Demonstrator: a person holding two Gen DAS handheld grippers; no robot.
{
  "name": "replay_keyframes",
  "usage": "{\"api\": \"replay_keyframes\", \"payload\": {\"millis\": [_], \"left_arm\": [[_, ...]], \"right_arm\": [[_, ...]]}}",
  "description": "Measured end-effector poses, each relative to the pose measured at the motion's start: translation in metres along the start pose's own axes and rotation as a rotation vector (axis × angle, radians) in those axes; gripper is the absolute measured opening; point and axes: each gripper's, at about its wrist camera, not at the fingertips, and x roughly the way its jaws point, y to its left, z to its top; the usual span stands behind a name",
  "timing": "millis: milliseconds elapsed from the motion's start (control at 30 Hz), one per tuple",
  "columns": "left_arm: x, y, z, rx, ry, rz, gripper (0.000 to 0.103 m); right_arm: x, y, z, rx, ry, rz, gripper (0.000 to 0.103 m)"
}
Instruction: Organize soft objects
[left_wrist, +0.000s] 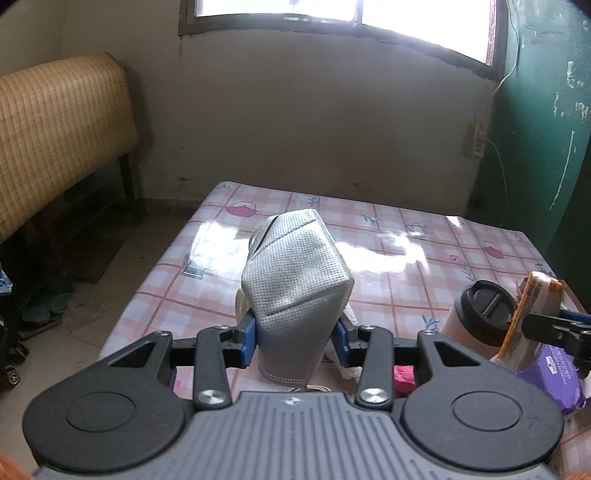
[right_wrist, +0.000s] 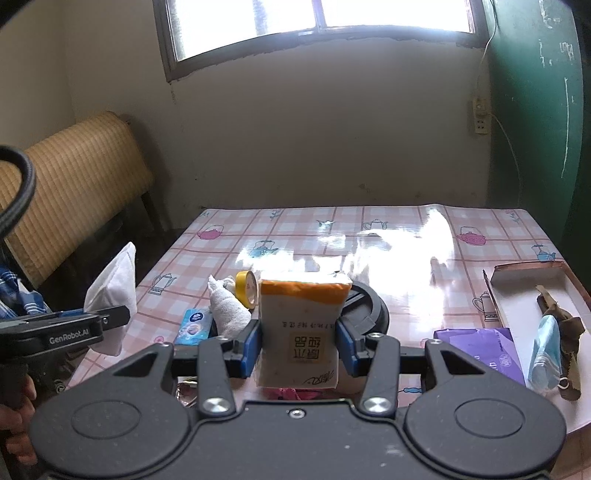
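Both tongs clamped, left tongs (left_wrist: 295, 341) on grey mask (left_wrist: 295, 273), right tongs (right_wrist: 297, 347) on tissue pack (right_wrist: 301, 328), far tabletop (right_wrist: 388, 229) bare to its edges.

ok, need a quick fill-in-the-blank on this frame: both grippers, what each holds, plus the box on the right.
1. The left gripper is shut on a grey ____.
2. The right gripper is shut on a tissue pack with a top band coloured ____.
3. The light blue mask lies in the open ____ at the table's right edge.
4. The tablecloth is printed with ____.

Missing words: face mask; orange; box; teapots
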Motion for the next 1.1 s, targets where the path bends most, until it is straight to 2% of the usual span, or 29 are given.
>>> {"api": "replay_keyframes", "payload": {"millis": [400,1100], "left_arm": [[0.0,-0.034,0.0,0.029,0.0,-0.066,0.042],[-0.001,-0.102,0.0,0.113,-0.007,-0.162,0.043]], "right_arm": [[-0.006,-0.011,0.0,0.012,-0.005,-0.023,0.053],[-0.027,-0.058,0.003,0.05,-0.028,-0.092,0.053]]}}
